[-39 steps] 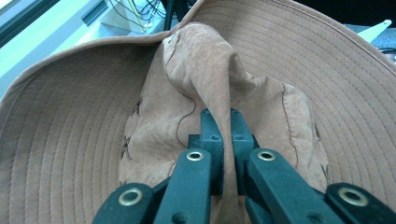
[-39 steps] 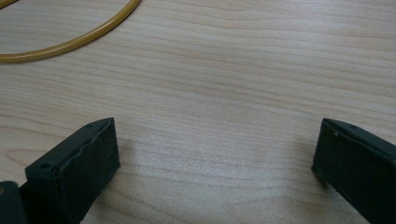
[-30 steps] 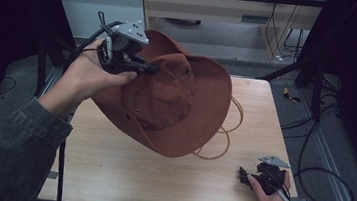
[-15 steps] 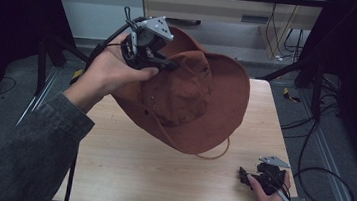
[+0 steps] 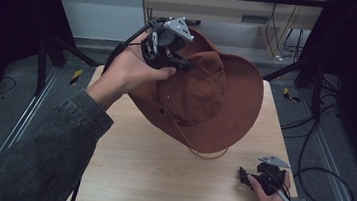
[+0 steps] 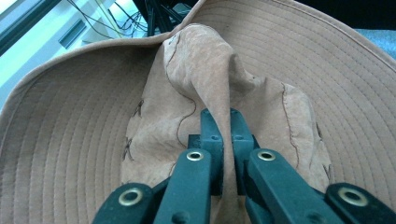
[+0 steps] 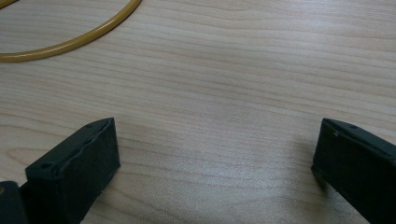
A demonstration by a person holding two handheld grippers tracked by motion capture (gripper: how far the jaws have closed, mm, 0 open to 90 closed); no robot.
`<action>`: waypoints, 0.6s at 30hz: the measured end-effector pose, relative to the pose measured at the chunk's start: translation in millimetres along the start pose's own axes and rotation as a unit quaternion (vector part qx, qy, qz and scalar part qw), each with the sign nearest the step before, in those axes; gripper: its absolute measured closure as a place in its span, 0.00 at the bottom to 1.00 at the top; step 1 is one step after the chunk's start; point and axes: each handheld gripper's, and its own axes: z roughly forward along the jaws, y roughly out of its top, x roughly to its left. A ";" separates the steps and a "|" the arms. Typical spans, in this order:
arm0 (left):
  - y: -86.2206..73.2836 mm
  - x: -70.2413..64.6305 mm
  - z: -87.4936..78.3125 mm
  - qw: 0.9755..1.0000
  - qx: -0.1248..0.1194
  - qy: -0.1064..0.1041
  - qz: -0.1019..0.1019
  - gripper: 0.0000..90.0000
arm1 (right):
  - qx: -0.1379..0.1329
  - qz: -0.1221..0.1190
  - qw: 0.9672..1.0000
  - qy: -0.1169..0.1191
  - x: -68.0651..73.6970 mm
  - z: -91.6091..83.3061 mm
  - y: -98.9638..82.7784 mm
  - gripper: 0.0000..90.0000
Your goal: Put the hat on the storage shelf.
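From above, my left gripper (image 5: 183,63) holds the hat (image 5: 201,100) lifted over the far half of the table (image 5: 149,168); my right gripper (image 5: 246,178) rests at the near right. My left gripper view shows its jaws pinched on a fold of the crown (image 6: 210,84). My right gripper view shows jaws wide over bare wood, the hat's cord (image 7: 70,42) just beyond.

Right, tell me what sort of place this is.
Probably a lab recording station: a small light wooden table ringed by dark curtains, black stand legs and loose cables trailing over grey carpet.
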 end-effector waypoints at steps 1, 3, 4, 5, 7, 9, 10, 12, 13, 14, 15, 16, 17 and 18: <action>1.9 -1.4 1.6 1.000 -0.001 -0.001 0.001 0.98 | 0.000 0.000 1.000 0.000 0.0 0.0 0.0 0.01; 3.6 -2.4 3.1 1.000 -0.002 -0.003 0.003 0.98 | 0.000 0.000 1.000 0.000 0.1 0.0 0.0 0.01; 3.6 -2.4 3.1 1.000 -0.002 -0.003 0.003 0.98 | 0.000 0.000 1.000 0.000 0.1 0.0 0.0 0.01; 4.6 -4.0 5.5 1.000 -0.003 -0.004 0.003 0.98 | 0.000 0.000 1.000 0.000 0.0 0.0 0.0 0.01; 5.2 -5.1 8.0 1.000 -0.001 -0.006 0.006 0.98 | 0.000 0.000 1.000 0.000 0.1 0.0 0.0 0.01; 5.7 -5.8 10.6 1.000 -0.001 -0.009 0.006 0.98 | 0.000 0.000 1.000 0.000 0.1 0.0 0.0 0.01; 7.0 -4.9 11.8 1.000 -0.001 -0.010 0.007 0.98 | 0.000 0.000 1.000 0.000 0.1 0.0 0.0 0.01; 11.0 -3.6 13.9 1.000 -0.002 -0.009 0.006 0.98 | 0.000 0.000 1.000 0.000 0.1 0.0 0.1 0.01; 12.5 -3.9 15.6 1.000 -0.004 -0.010 0.005 0.98 | 0.000 0.000 1.000 0.000 0.1 0.0 0.0 0.01; 12.5 -3.9 15.6 1.000 -0.004 -0.010 0.005 0.98 | 0.000 0.000 1.000 0.000 0.1 0.0 0.0 0.01; 15.2 -5.4 19.5 1.000 -0.002 -0.012 0.008 0.98 | 0.000 0.003 1.000 0.001 0.6 -0.2 -0.1 0.01; 16.6 -6.7 21.2 1.000 0.000 -0.011 0.010 0.98 | 0.000 0.002 1.000 0.001 0.5 -0.1 -0.1 0.01; 17.9 -8.3 22.5 1.000 -0.002 -0.011 0.010 0.98 | 0.000 0.000 1.000 0.000 0.2 -0.1 -0.1 0.01; 18.8 -9.3 23.4 1.000 -0.003 -0.012 0.010 0.98 | 0.000 0.001 1.000 0.001 0.2 -0.1 -0.1 0.01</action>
